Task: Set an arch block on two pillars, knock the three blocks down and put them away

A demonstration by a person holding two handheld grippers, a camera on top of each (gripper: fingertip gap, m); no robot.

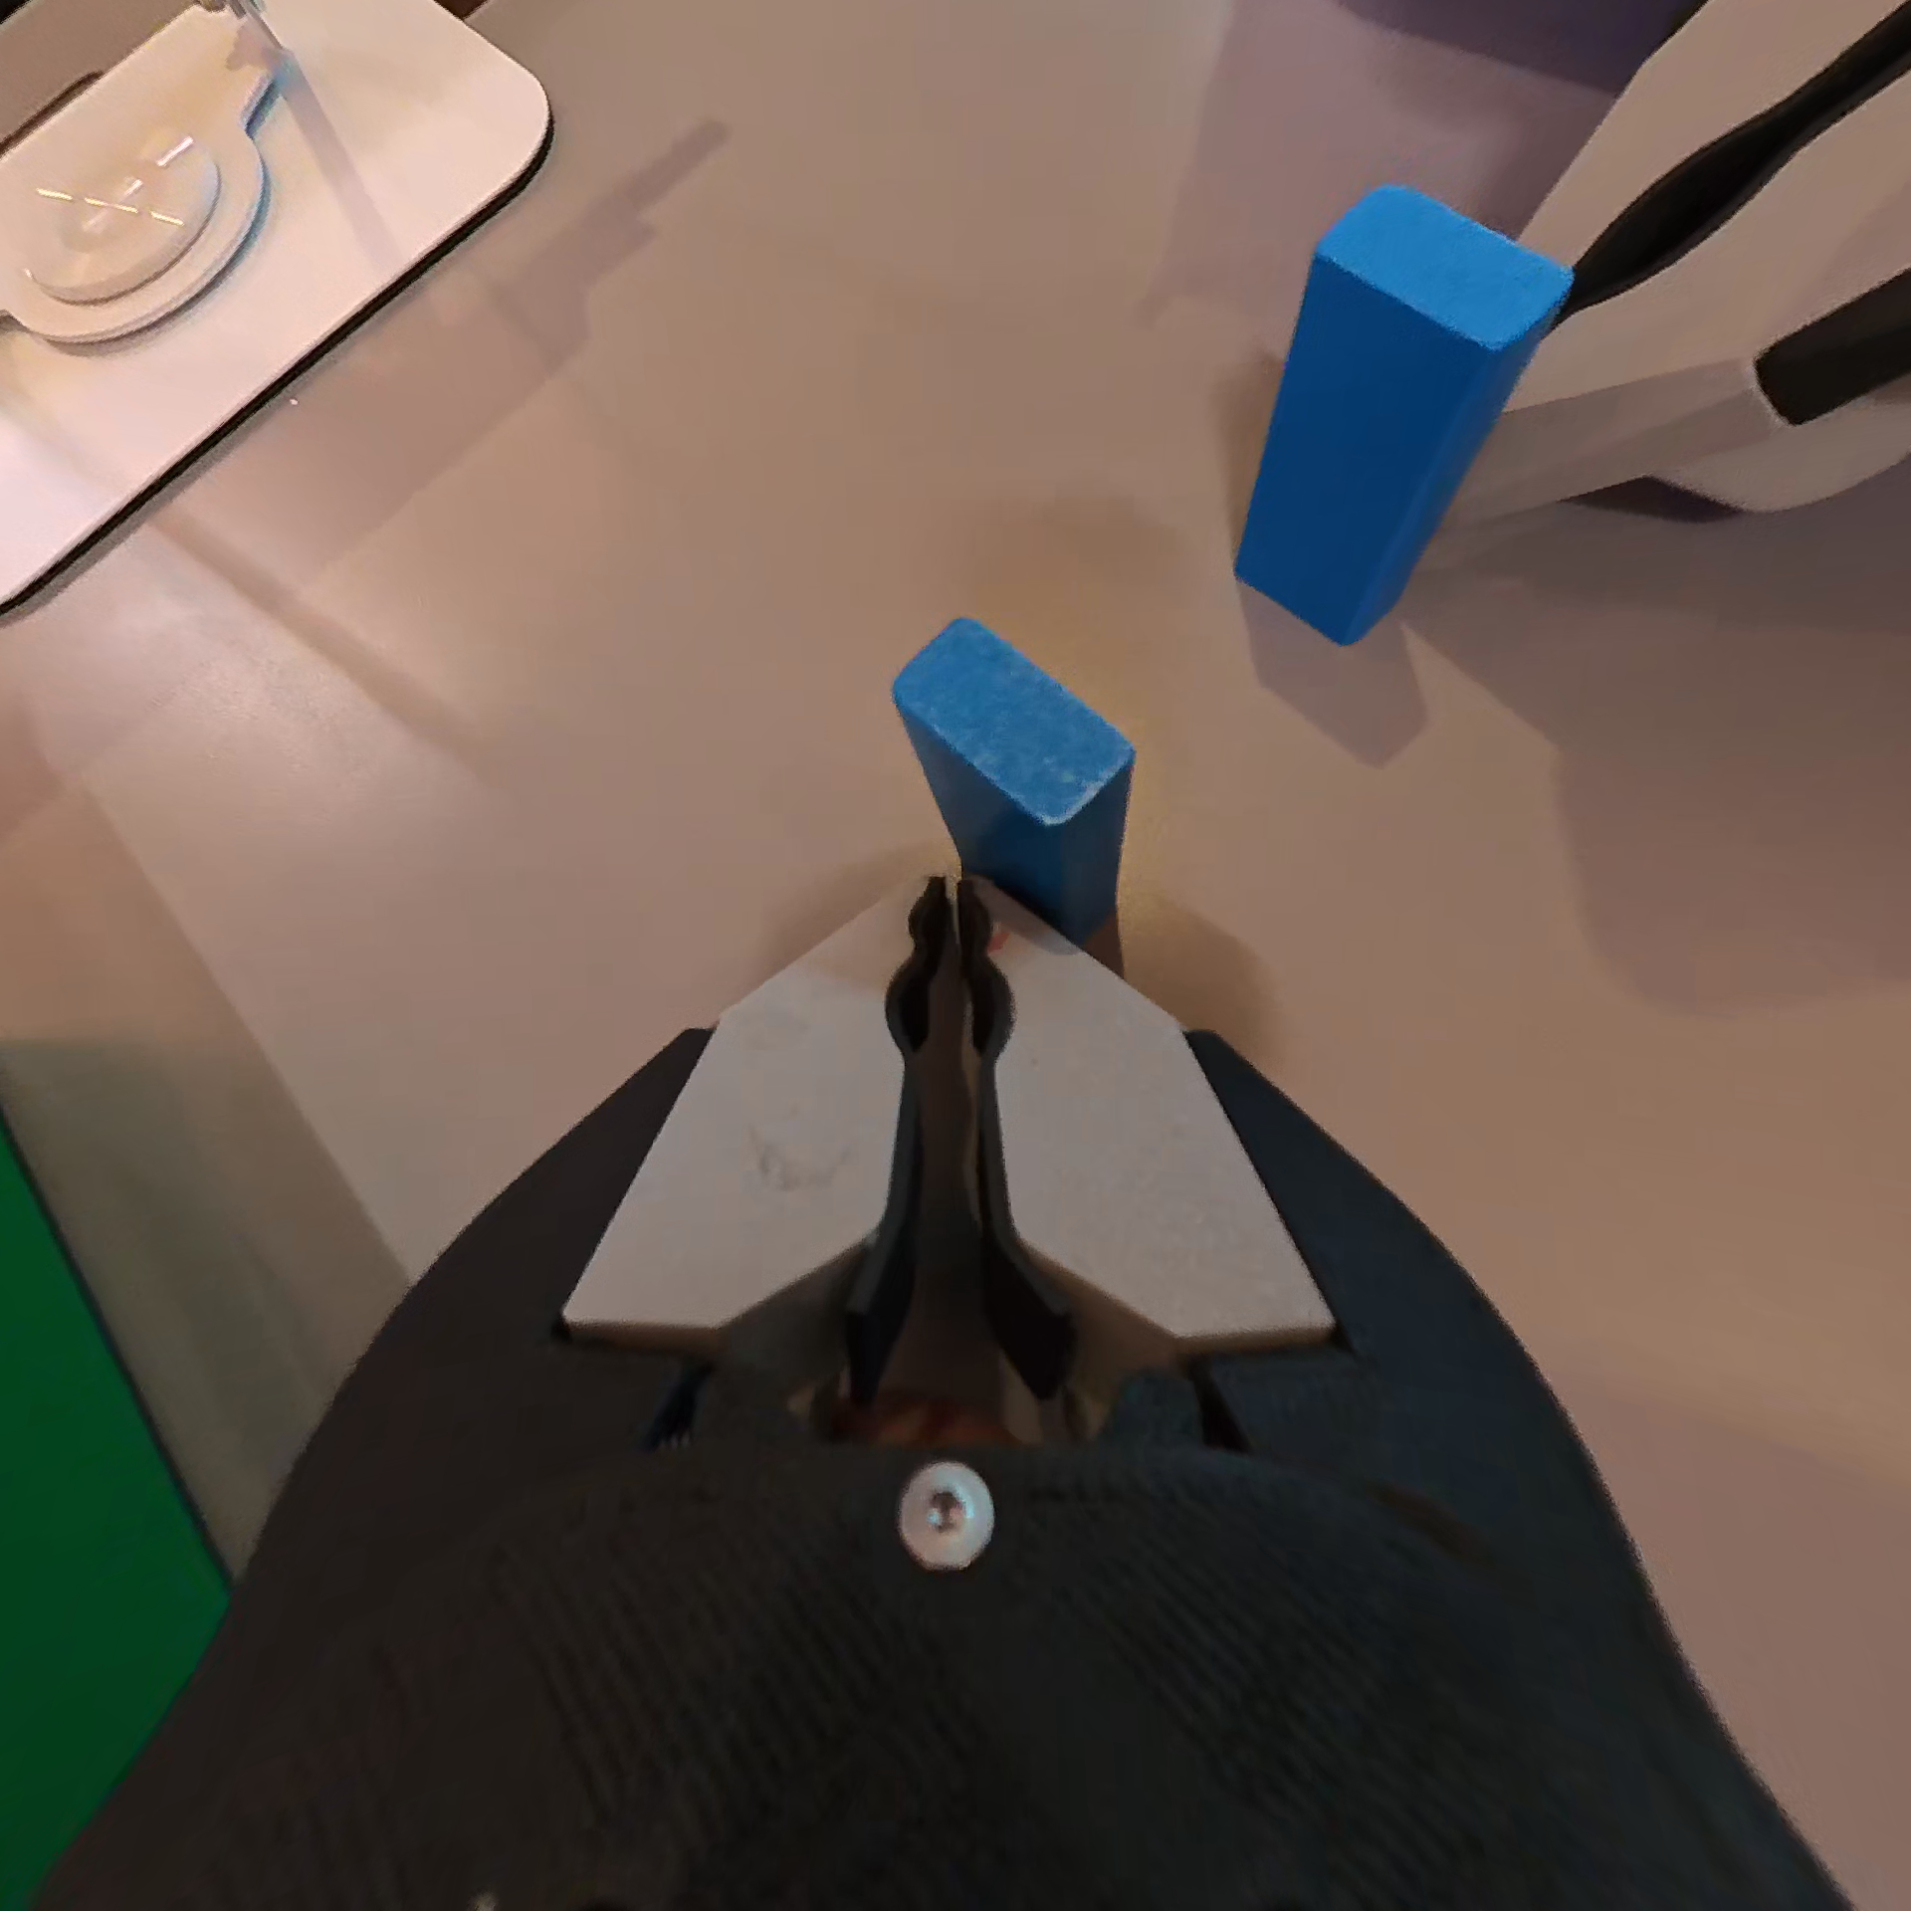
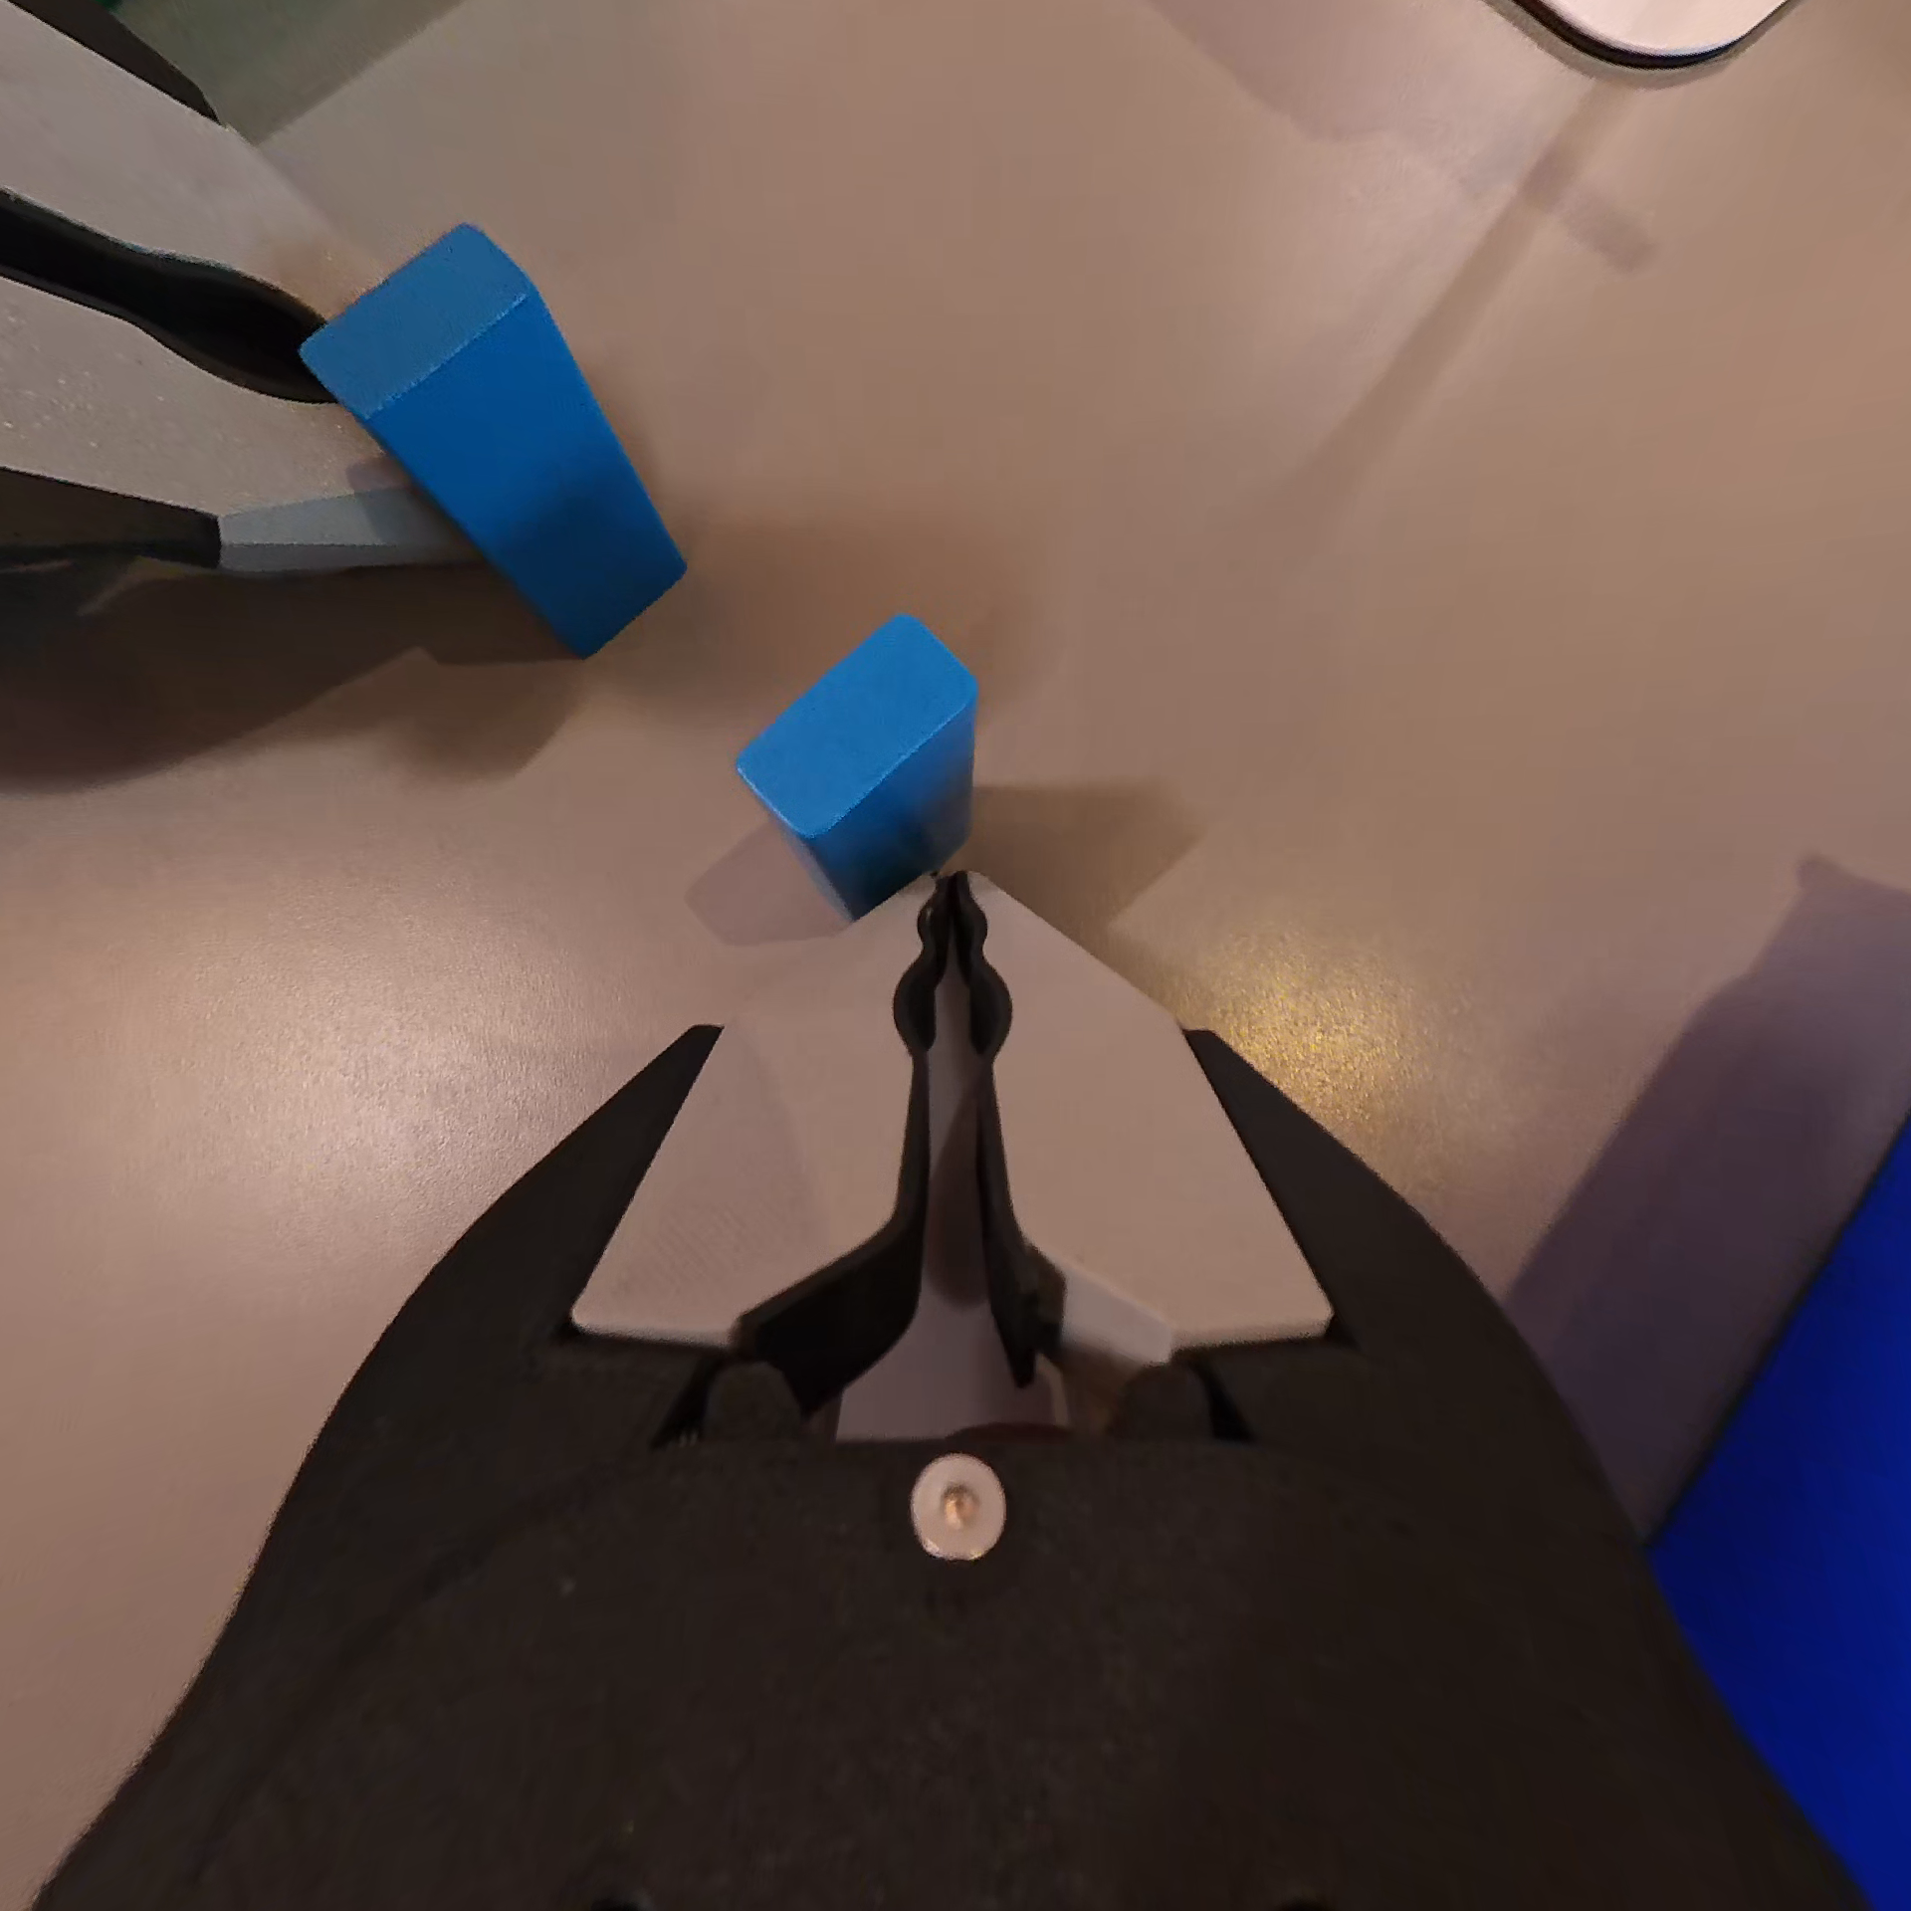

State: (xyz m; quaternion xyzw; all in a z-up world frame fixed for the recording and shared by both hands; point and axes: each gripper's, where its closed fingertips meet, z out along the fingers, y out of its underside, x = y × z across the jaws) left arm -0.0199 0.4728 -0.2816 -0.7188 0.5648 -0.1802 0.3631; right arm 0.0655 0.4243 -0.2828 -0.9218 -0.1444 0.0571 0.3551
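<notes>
Two blue blocks stand upright on a pale tan table [image 1: 620,620]. No arch block shows in either view.

In the left wrist view, the left gripper [image 1: 951,887] fills the bottom middle of the frame. Its two fingers are pressed together with nothing between them. The tips sit right at the foot of the near blue pillar [image 1: 1008,750], which stands in the middle of the frame. I cannot tell for sure if they touch it. The far blue pillar [image 1: 1386,414] stands in the upper right. The right gripper [image 1: 1572,284] comes in from the upper right corner, and its tips are right beside that pillar.

In the right wrist view, the picture is flipped around. The right gripper [image 2: 949,881] sits at the bottom middle, fingers together and empty, with its tips at the base of the pillar in the middle of the frame [image 2: 858,745]. The other pillar [image 2: 496,434] stands in the upper left, with the left gripper [image 2: 310,383] close against it.

A white flat stand [image 1: 207,259] with a round part on it lies in the upper left of the left wrist view. A green thing [image 1: 83,1499] shows at the lower left edge there. A dark blue thing [image 2: 1810,1499] shows at the lower right edge of the right wrist view.

I see no words or labels on anything.
</notes>
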